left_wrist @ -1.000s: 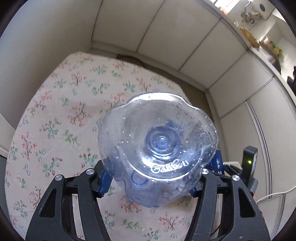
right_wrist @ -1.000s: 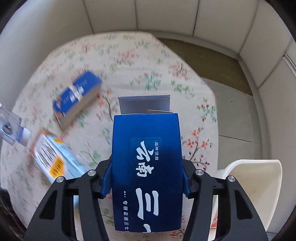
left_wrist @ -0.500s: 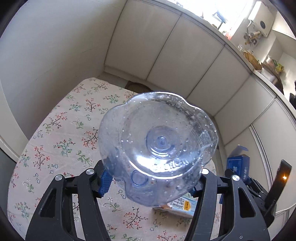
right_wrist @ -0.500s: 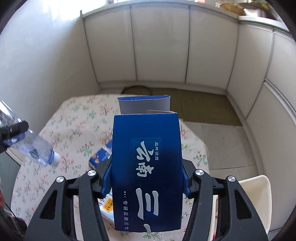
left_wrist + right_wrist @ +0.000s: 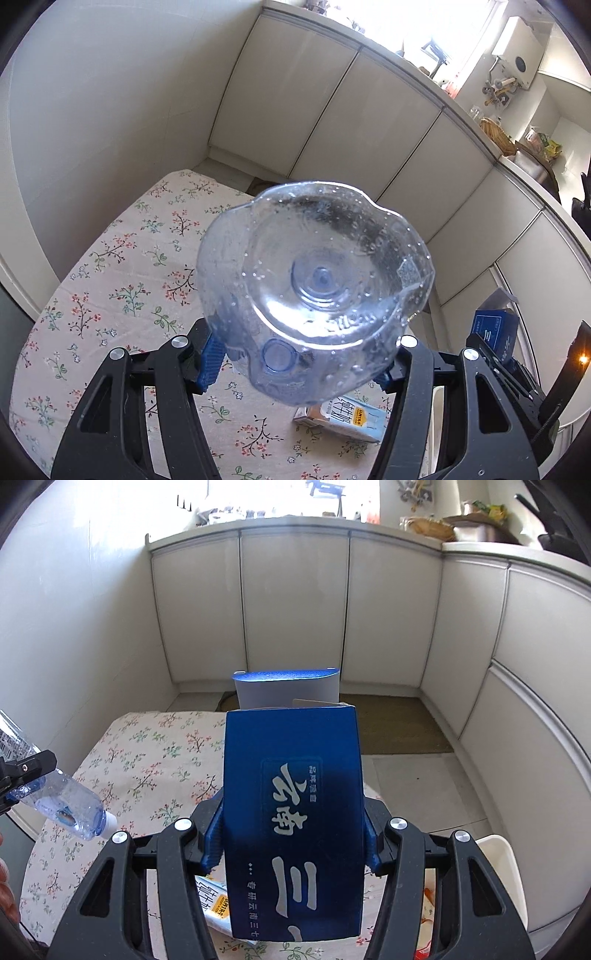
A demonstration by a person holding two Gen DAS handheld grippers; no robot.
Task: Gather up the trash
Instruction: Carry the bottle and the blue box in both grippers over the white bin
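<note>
Both hands have lifted and tipped up since a second ago; table has dropped low in both views, cabinets now fill the frame. Left gripper pinches the clear plastic bottle, base toward camera, cap end down; right gripper clamps the blue carton, top flap open. Both pieces of trash are off the floral tablecloth; milk carton remains lying on it. Reads as pickup done, carry phase; white bin sits at the right, likely drop target; one more item to fetch after.
</note>
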